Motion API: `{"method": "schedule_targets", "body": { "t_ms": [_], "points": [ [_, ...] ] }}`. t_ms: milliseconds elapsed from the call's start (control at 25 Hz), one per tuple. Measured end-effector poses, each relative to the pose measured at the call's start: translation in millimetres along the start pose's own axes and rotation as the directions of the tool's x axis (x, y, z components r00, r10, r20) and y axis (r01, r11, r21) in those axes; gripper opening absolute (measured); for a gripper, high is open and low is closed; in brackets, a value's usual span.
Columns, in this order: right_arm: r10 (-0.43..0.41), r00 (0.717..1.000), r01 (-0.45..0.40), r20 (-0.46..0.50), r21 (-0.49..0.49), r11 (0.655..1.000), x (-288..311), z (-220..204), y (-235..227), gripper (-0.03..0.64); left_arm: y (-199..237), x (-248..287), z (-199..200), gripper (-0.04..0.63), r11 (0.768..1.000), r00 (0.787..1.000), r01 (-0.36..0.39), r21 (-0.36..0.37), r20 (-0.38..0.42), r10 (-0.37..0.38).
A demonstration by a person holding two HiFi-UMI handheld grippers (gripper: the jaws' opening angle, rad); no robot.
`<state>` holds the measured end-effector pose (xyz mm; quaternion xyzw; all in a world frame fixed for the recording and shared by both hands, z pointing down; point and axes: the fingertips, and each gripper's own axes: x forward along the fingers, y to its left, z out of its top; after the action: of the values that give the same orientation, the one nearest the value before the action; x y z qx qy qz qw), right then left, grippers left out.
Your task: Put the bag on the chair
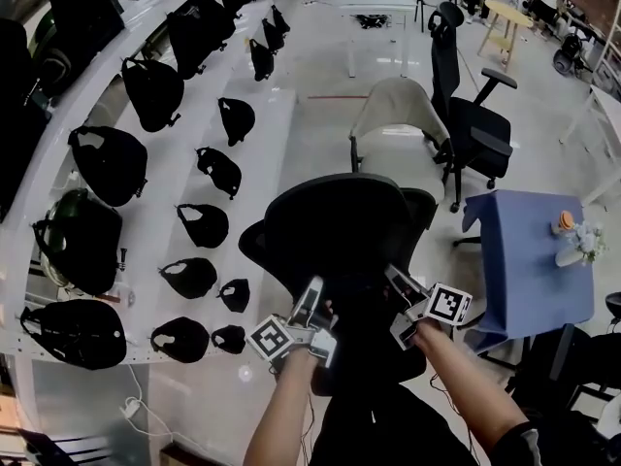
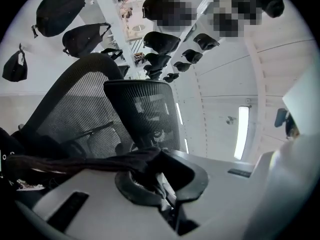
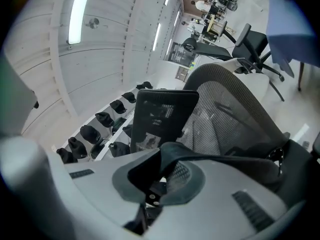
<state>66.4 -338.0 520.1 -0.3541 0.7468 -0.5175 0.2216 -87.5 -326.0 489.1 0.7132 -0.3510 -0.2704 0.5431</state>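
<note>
Black bag (image 1: 364, 396) held near the mesh chair (image 1: 335, 226), lower centre.
Left hand-held gripper (image 1: 312, 299) and right hand-held gripper (image 1: 400, 284) each pinch its dark strap (image 2: 75, 160).

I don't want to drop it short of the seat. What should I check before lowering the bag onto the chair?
1. Hold of the left gripper on the bag's strap: ok, jaws shut on it.
2. Hold of the right gripper on the bag: ok, jaws shut on its fabric.
3. chair directly ahead of both grippers: ok.
4. Seat free of other things: cannot tell, the bag hides it.
5. Bag touching the seat: cannot tell.
</note>
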Motion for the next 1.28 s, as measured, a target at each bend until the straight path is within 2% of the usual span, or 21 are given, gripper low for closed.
{"method": "schedule_targets", "body": {
  "t_ms": [240,400,560,640,1000,1120,1280],
  "points": [
    [-0.022,1.0,0.022,0.0,0.011,1.0,6.8,1.9,-25.5,0.008,21.8,12.6,-2.6,0.017,0.999,1.0,-0.021,-0.035,-0.01,0.021],
    [-0.031,1.0,0.031,-0.003,0.033,0.999,11.7,-0.7,-39.6,0.009,47.2,15.4,-4.9,0.017,0.998,0.997,-0.067,-0.014,-0.026,0.067],
    [-0.078,0.997,0.079,-0.026,0.029,0.996,14.1,-7.5,-55.4,0.008,71.1,16.2,-9.3,0.017,0.989,0.996,-0.086,-0.117,0.0,0.086],
    [-0.072,0.997,0.073,-0.036,0.025,0.997,19.6,-13.2,-60.5,0.008,86.0,13.0,-10.5,0.017,0.985,0.995,-0.097,-0.141,0.012,0.099],
    [-0.132,0.989,0.13,-0.07,-0.033,0.991,40.2,-22.0,-77.9,0.008,126.7,5.7,3.2,0.017,0.981,0.988,-0.147,-0.13,0.033,0.152],
    [-0.104,0.992,0.103,-0.071,-0.008,0.995,51.1,-25.3,-80.8,0.008,142.3,6.1,8.6,0.017,0.971,0.984,-0.168,-0.173,0.031,0.176],
    [-0.142,0.987,0.139,-0.076,-0.04,0.989,58.5,-25.2,-90.8,0.008,152.1,13.2,17.6,0.017,0.979,0.985,-0.17,-0.116,0.004,0.172]
  ]
}}
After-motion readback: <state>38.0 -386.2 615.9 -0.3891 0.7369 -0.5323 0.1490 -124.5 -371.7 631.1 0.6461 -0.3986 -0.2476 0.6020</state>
